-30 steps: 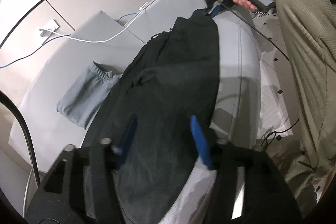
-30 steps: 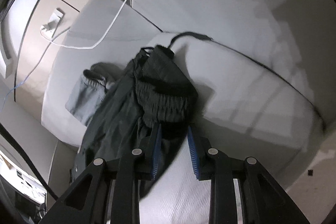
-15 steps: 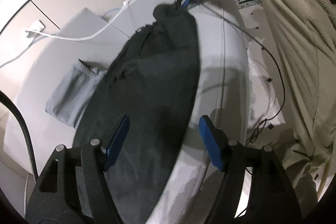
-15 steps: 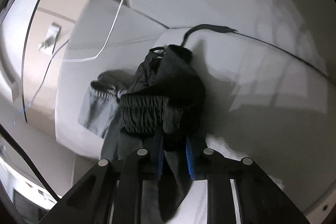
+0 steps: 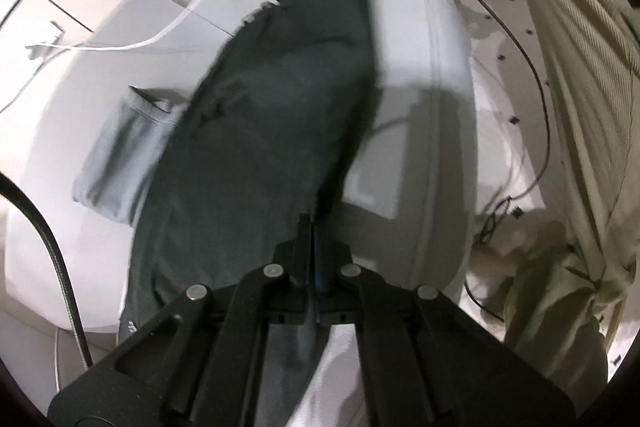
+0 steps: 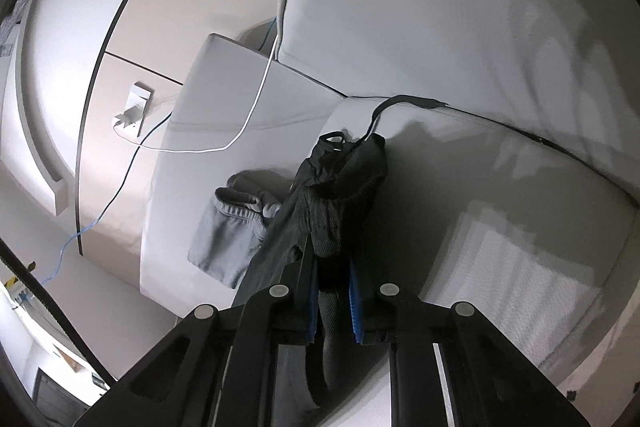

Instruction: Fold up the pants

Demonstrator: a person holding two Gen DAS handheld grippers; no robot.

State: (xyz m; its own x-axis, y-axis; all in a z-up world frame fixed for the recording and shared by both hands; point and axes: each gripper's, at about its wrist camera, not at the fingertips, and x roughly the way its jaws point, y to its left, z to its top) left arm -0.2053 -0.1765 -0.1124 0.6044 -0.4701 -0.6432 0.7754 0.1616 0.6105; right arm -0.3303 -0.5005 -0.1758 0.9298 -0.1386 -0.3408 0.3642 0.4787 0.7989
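On the pale sofa seat (image 5: 416, 39), the dark pants (image 5: 272, 99) are stretched lengthwise between both grippers, lying partly over a folded grey garment (image 5: 120, 155) beside them. Main change: left gripper (image 5: 312, 227), wide open over the near end of the fabric half a second ago, has now snapped fully shut, blue pads together right at the near right edge of the pants; it looks pinched on that edge, though blur makes the actual bite hard to confirm. Right gripper (image 6: 333, 291) has the bunched elastic waistband between its pads and the jaws are closing a bit further on it, grip looks solid. In the left view that far end has climbed toward the top of frame versus a second ago, so the cloth looks pulled straighter. White cable (image 6: 256, 95) drapes over the armrest behind, clear of the work. My read: both ends now secured, so the setup is ready for lifting and bringing one end over the other. Risk is a thin left bite slipping once tension goes on.
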